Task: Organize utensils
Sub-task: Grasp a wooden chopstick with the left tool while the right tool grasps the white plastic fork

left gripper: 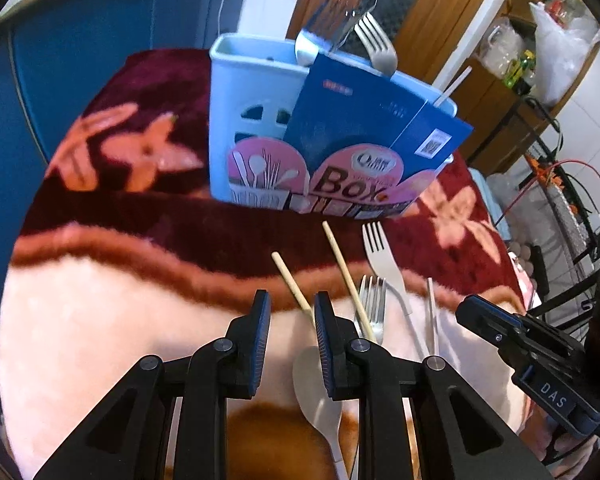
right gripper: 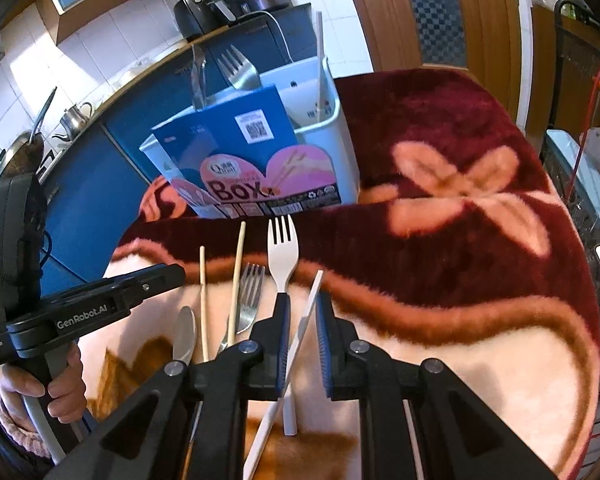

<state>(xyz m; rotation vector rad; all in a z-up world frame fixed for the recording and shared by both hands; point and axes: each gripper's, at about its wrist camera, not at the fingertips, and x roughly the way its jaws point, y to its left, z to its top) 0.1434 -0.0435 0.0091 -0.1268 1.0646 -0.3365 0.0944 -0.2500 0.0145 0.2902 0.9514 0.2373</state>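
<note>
A pale blue utensil holder (left gripper: 252, 120) (right gripper: 342, 140) with a blue card and a pink "Box" label stands at the back of the blanket. It holds a metal fork (left gripper: 376, 40), a spoon and a white stick. Loose on the blanket lie two wooden chopsticks (left gripper: 290, 280) (right gripper: 238, 272), a metal fork (right gripper: 250, 292), a white plastic fork (right gripper: 283, 248), a metal spoon (left gripper: 314, 384) and a white stick (right gripper: 315, 288). My left gripper (left gripper: 292, 296) hangs open low over the left chopstick. My right gripper (right gripper: 302, 298) is open, straddling the white stick without pressing it.
A plush maroon and cream flowered blanket (right gripper: 460, 240) covers the table. Blue kitchen cabinets (left gripper: 100, 60) stand behind, with a kettle (right gripper: 74, 120) and appliances on the counter. A wire rack (left gripper: 572, 208) and cables are off the right edge. A hand (right gripper: 60, 392) holds the left gripper.
</note>
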